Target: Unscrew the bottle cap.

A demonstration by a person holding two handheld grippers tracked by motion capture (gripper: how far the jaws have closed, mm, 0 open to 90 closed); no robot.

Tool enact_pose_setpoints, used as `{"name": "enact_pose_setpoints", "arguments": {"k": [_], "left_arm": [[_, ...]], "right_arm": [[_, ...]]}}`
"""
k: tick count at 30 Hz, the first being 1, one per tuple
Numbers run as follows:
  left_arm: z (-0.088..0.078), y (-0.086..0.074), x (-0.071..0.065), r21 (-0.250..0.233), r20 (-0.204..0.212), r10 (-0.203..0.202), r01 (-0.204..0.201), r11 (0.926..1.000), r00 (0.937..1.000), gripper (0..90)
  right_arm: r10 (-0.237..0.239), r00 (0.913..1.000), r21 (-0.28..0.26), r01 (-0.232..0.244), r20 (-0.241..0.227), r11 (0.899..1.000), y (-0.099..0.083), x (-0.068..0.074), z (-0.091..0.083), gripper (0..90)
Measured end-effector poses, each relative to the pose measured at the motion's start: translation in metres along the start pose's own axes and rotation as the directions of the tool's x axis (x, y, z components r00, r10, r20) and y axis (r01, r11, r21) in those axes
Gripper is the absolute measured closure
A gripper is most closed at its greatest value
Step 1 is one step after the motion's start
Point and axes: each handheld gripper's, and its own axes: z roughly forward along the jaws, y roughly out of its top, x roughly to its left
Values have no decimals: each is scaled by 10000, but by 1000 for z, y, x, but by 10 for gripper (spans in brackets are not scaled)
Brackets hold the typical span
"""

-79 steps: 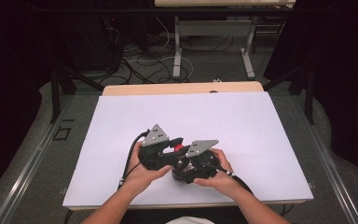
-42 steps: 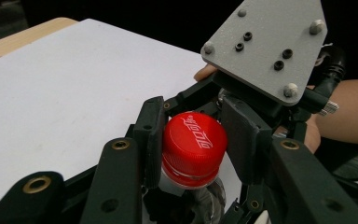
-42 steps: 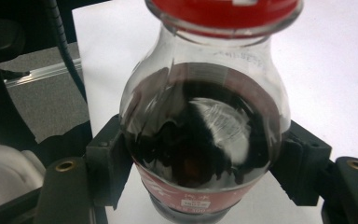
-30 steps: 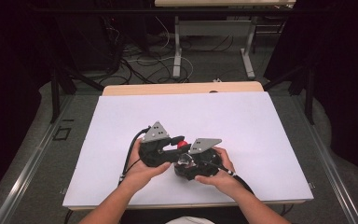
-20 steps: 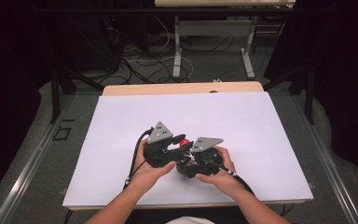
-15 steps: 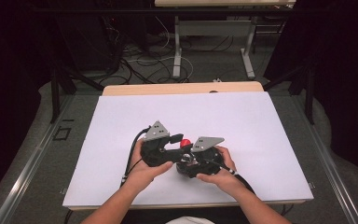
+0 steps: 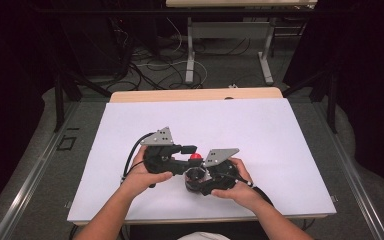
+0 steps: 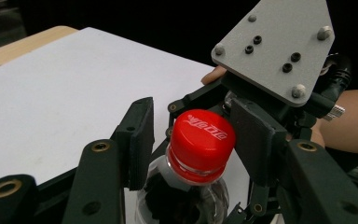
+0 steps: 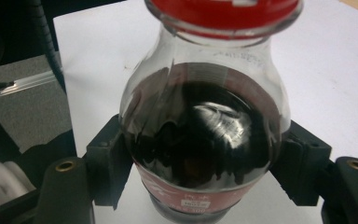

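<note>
— Red was the cap (image 8: 201, 136) on the bottle (image 9: 204, 140), was it not? Where did the bottle stand?

— Near the person's edge of the white table (image 7: 260, 125), between the two hands. It was a small clear bottle of dark drink with a red label band low on its body. In the high view the cap (image 7: 195, 156) showed as a red dot between the two grippers.

— Which gripper held it?

— The right gripper (image 9: 205, 163). Its black jaws were clamped on both sides of the bottle's belly, just above the label, and the pads pressed against the plastic. In the high view that right gripper (image 7: 200, 181) sat low in the person's right hand (image 7: 237, 186), with its grey plate (image 7: 220, 156) on top.

— And the left one?

— The left gripper (image 8: 193, 140) was at the neck, with its jaws on either side of the cap. They had just been closing, with the cap between them. The pad on the right of the left gripper view lay against the cap's side; the pad on the left stood a little clear of it, with a slim gap. So the cap was bracketed, not squeezed from both sides.

— Where was it in the high view?

— The left gripper (image 7: 180, 152) reached in from the left, held by the left hand (image 7: 142, 177), its cable (image 7: 132, 152) looping off behind it.

— Was the cap on?

— Yes, seated on the neck, white lettering on top.
</note>
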Motion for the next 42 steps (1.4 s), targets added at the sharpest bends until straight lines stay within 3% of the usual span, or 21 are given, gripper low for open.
{"name": "enact_pose_setpoints", "arguments": {"k": [3,5,8,9,11,14,16,19,20,22,24,26,27,30,31,33,36,38,42], "left_arm": [[2,-1,-2,88,210,287,-289,9995,9994,601],[1,-1,-3,131,60,396,-396,9991,9992,606],[3,-1,-10,89,-610,428,-424,9991,9972,611],[3,0,-13,91,-933,546,-540,9985,9941,612],[6,0,-20,-95,-1603,224,-243,9997,9868,613],[11,2,-31,-185,-2634,-280,240,9995,9643,614],[15,3,-39,-252,-3380,-565,510,9984,9395,614],[20,4,-47,-310,-4084,-959,912,9953,9078,613],[21,4,-48,-350,-4155,-1070,1017,9942,9033,612],[20,5,-46,-229,-4057,-1053,1050,9942,9079,608],[18,6,-43,-324,-3477,-1192,1151,9928,9300,548],[13,8,-39,-159,-3187,-998,999,9949,9426,497],[10,9,-35,82,-2956,-820,884,9961,9518,474],[3,10,-26,337,-1892,-499,572,9978,9807,469],[2,10,-23,388,-1627,-367,436,9983,9860,471],[-1,10,-18,574,-1351,131,-54,9983,9907,493],[-2,9,-10,684,-850,548,-490,9964,9949,507],[-2,8,-6,512,-468,445,-421,9978,9979,504],[1,6,-7,437,-451,641,-621,9971,9969,516]], "right_arm": [[-51,10000,69,51,-50,10000,0,1,0,299],[-91,10000,16,91,-19,10000,0,1,0,299],[-5,10000,-3,5,69,10000,0,1,0,299],[7,10000,105,-8,48,9999,0,1,0,299],[54,9997,78,-56,234,10000,1,0,-1,299],[158,9983,-67,-154,563,9999,1,0,-1,299],[311,9974,-20,-310,648,9995,1,0,0,299],[340,9963,181,-356,794,9992,1,0,0,299],[324,9962,176,-339,814,9993,1,0,0,299],[336,9961,110,-346,817,9993,0,-1,0,299],[325,9964,110,-334,781,9994,0,-1,0,299],[340,9970,56,-345,699,9994,0,-1,-1,299],[300,9982,116,-306,518,9995,0,-1,-2,299],[292,9986,13,-293,447,9996,1,0,-2,299],[255,9990,17,-256,373,9997,1,0,-2,299],[208,9994,-26,-207,273,9998,1,0,-2,299],[102,9998,-62,-101,164,9999,1,2,-1,299],[-5,9999,-101,6,108,9999,1,2,0,299],[-19,10000,-52,19,75,10000,1,4,0,299]]}}
